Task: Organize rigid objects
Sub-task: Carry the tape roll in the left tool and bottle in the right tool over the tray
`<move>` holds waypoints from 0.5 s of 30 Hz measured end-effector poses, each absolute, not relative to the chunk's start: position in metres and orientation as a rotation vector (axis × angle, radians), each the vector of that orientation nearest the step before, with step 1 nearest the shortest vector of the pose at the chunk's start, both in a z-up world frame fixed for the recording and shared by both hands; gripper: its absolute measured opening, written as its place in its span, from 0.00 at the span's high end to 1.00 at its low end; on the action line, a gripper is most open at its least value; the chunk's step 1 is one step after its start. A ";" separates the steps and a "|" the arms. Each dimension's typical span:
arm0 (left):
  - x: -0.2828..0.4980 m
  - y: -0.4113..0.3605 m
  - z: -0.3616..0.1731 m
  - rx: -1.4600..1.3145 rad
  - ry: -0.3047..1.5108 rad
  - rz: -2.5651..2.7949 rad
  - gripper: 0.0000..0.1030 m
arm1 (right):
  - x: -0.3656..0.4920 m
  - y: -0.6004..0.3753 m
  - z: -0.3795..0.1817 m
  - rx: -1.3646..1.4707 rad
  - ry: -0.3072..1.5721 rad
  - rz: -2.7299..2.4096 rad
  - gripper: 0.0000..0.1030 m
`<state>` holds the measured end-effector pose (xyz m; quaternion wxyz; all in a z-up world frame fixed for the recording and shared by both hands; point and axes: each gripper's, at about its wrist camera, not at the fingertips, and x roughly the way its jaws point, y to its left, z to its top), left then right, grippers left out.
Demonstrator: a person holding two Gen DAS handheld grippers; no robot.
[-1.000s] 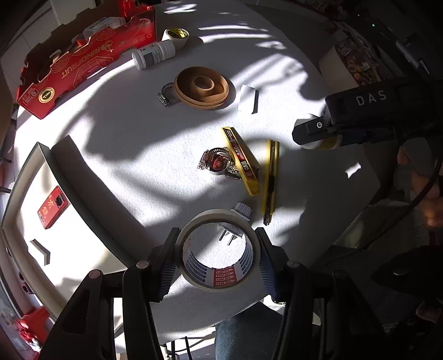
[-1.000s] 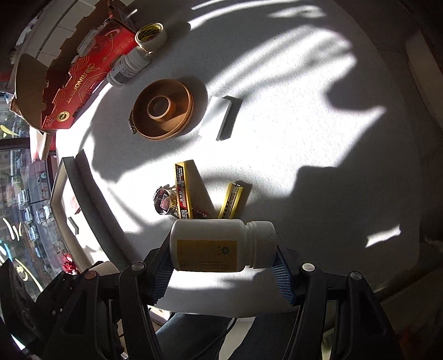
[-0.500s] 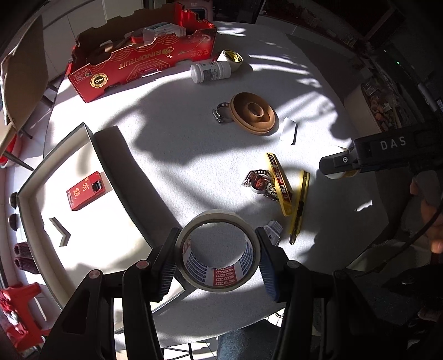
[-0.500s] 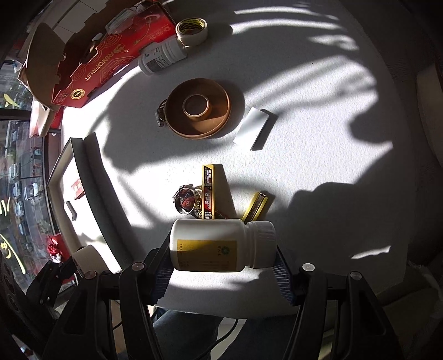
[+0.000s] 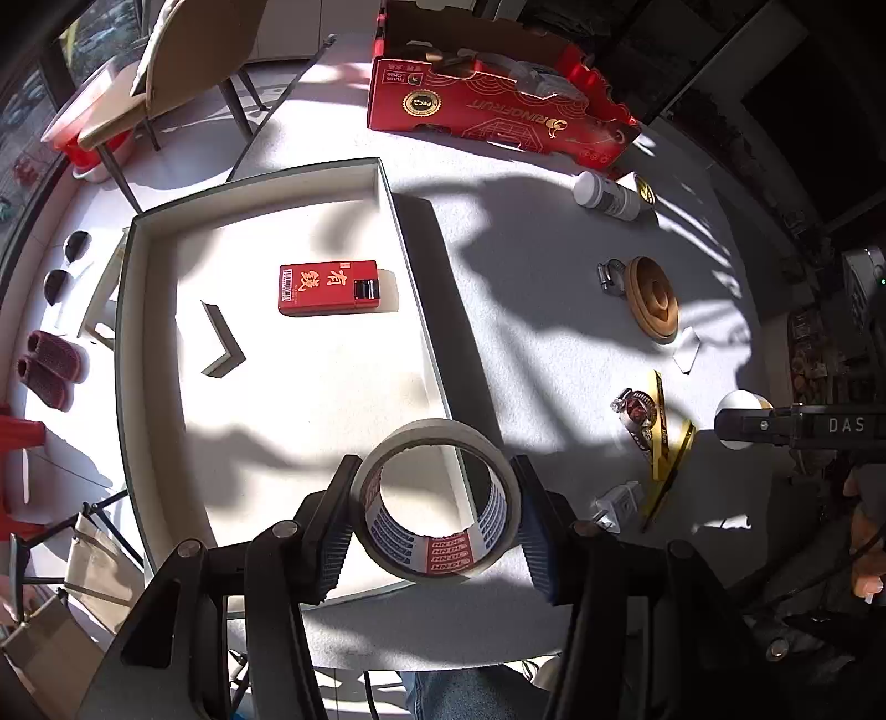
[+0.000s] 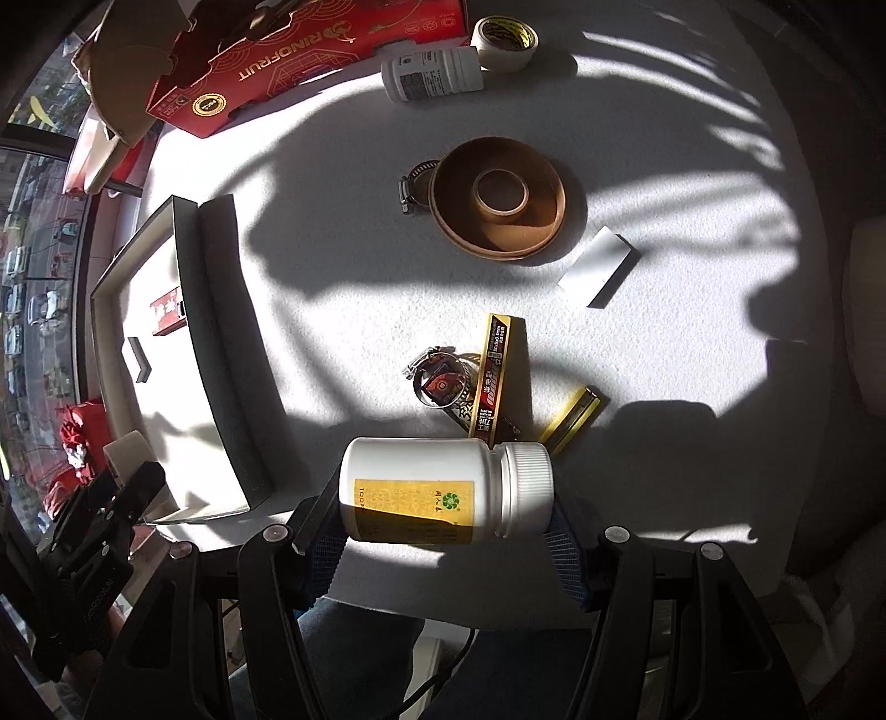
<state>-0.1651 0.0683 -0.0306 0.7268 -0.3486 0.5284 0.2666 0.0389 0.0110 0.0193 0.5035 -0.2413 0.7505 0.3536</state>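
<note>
Left claw grips one roll of masking tape above the near corner of a white tray holding one red box. Right claw clamps one white pill bottle over the white surface, where a second bottle, two hose clamps, one wooden disc and a second tape roll lie.

My left gripper carries the tape roll away from the clutter and now hangs over the near corner of the white tray. My right gripper swings its white bottle toward the tray too.
</note>
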 end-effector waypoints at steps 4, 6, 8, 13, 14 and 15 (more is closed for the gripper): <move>-0.192 0.076 -0.036 -0.819 1.154 0.625 0.45 | 0.011 0.042 0.028 -0.658 1.772 0.980 0.37; -0.203 0.078 -0.039 -0.838 1.155 0.647 0.45 | -0.004 0.056 0.033 -0.696 1.749 1.034 0.37; -0.212 0.080 -0.042 -0.858 1.155 0.667 0.45 | -0.018 0.068 0.036 -0.724 1.735 1.084 0.37; -0.228 0.084 -0.045 -0.887 1.154 0.708 0.45 | -0.049 0.092 0.039 -0.772 1.721 1.172 0.37; -0.230 0.085 -0.045 -0.888 1.155 0.713 0.45 | -0.054 0.095 0.039 -0.779 1.721 1.184 0.37; -0.232 0.086 -0.046 -0.890 1.155 0.717 0.45 | -0.060 0.100 0.039 -0.785 1.721 1.195 0.37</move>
